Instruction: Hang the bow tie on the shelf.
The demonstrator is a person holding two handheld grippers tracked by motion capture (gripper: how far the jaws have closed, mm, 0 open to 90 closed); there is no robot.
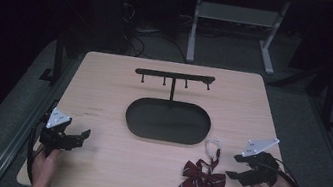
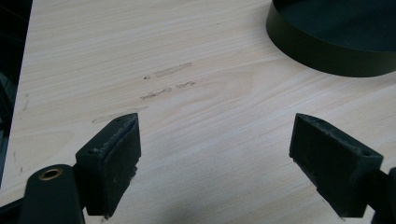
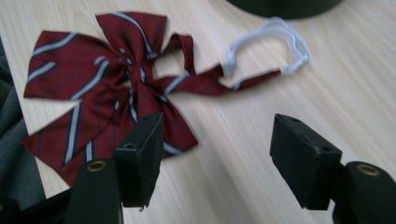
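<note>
Burgundy bow tie lies near table edge, seemingly untouched.

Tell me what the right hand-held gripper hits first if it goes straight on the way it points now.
Probably the dark red striped fabric bow tie: the right hand-held gripper, jaws open, points at it and its white plastic strap loop. Bare light wooden table lies between; depth is unclear.

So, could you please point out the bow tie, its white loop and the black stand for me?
bow tie (image 3: pixel 135 81), right gripper view, on the centre knot.
white loop (image 3: pixel 275 25), right gripper view, on its upper curve.
black stand (image 1: pixel 175 75), high view, on the hook bar.
</note>
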